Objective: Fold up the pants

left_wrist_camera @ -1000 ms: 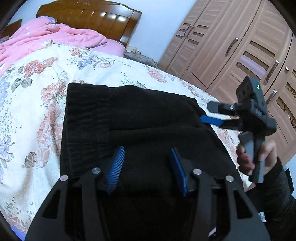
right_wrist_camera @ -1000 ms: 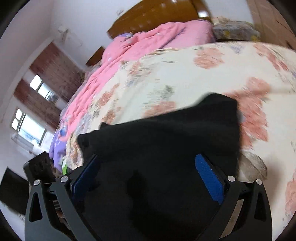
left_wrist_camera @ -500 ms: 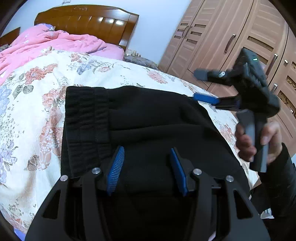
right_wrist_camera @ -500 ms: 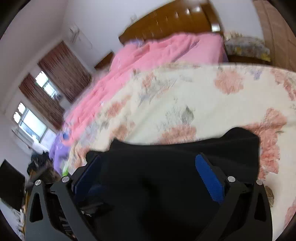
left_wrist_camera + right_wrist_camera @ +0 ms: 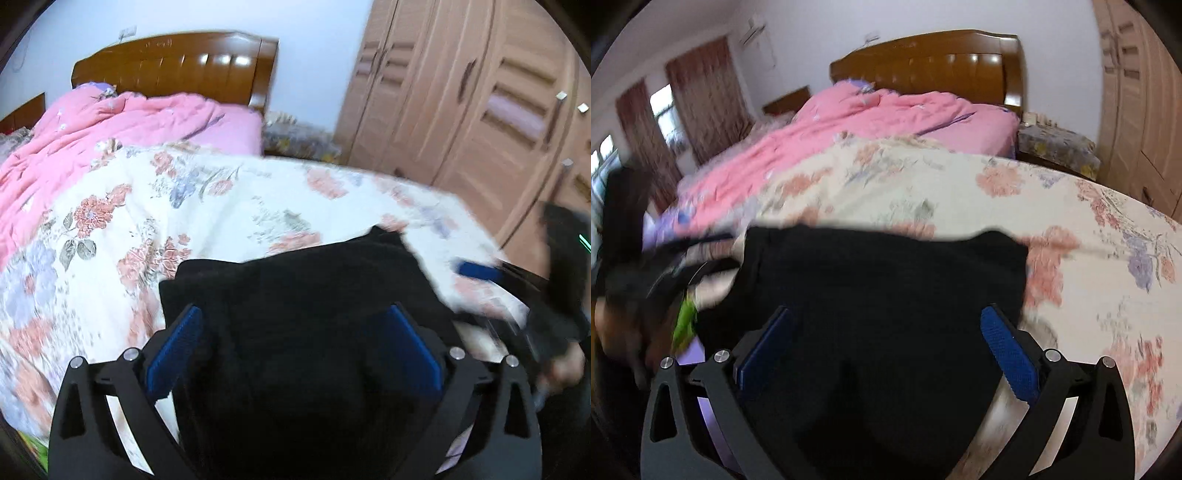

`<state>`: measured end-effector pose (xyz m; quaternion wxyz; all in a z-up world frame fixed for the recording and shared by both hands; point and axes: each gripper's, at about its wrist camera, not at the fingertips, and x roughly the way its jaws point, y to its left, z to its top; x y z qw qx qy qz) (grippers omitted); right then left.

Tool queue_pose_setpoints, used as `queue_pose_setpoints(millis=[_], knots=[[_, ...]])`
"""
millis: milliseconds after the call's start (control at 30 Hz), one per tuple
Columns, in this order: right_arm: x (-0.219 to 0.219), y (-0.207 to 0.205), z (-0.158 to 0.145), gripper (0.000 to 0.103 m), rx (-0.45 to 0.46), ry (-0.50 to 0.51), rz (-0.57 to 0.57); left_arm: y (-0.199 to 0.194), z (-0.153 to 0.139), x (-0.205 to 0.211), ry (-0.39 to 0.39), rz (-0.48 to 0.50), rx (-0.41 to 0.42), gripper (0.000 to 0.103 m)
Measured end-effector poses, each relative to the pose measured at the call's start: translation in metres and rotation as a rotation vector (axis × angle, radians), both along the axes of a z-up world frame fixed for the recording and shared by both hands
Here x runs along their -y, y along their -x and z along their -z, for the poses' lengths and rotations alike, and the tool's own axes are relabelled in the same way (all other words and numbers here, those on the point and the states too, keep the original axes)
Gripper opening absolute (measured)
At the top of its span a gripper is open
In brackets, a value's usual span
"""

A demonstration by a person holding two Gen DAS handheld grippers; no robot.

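Note:
Black pants (image 5: 303, 295) lie folded in a compact block on the floral bedspread near the bed's front edge; they also show in the right wrist view (image 5: 882, 288). My left gripper (image 5: 295, 347) is open, its blue pads wide apart above the near part of the pants. My right gripper (image 5: 886, 350) is open and empty above the pants too. The right gripper shows blurred at the right of the left wrist view (image 5: 517, 288). The left gripper shows blurred at the left of the right wrist view (image 5: 639, 258).
A floral bedspread (image 5: 221, 206) covers the bed, with a pink quilt (image 5: 110, 129) and a wooden headboard (image 5: 177, 66) behind. A wooden wardrobe (image 5: 480, 103) stands to the right. Curtained windows (image 5: 665, 118) are to the left.
Both grippers have pulled back toward the bed's front edge and tilted up. The left gripper has opened wider. The right gripper has dropped lower beside the pants.

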<state>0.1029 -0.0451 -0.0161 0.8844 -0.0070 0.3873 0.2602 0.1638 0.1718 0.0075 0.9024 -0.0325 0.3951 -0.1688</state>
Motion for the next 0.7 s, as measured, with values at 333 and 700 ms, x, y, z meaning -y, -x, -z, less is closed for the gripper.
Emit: queue_pose_setpoints(millis=[333, 700], knots=[[-0.007, 0.054, 0.059, 0.099, 0.083, 0.13, -0.128, -0.024, 0.057, -0.011, -0.028, -0.016, -0.044, 0.096], [-0.006, 0.066, 0.063, 0.099, 0.072, 0.156, -0.148, -0.018, 0.057, -0.008, -0.038, -0.031, -0.017, 0.095]])
